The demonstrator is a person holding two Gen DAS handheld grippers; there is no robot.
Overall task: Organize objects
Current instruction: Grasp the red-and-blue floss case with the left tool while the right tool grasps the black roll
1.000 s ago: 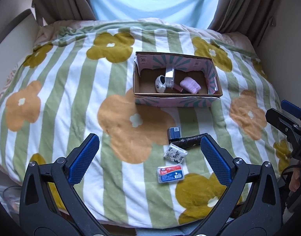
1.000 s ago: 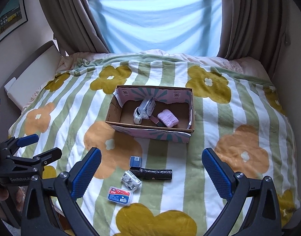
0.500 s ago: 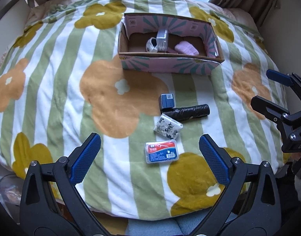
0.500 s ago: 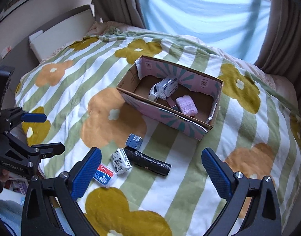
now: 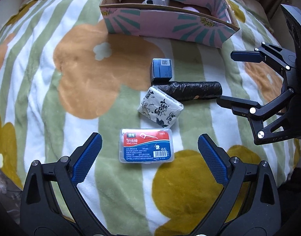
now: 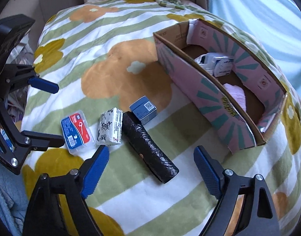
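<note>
hovering with jaws apart, the left gripper (image 5: 148, 153) frames the floss box (image 5: 146, 146) (light, stiff, slick plastic); pinch its long sides. right gripper (image 6: 150, 167) also gapes, empty.

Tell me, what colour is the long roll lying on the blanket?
Black: the roll is wrapped in crinkly plastic. It shows best in the right wrist view.

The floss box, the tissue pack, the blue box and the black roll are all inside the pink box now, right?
No. The floss box, tissue pack, blue box and black roll all lie on the blanket, outside the pink box. The left wrist view shows it.
</note>
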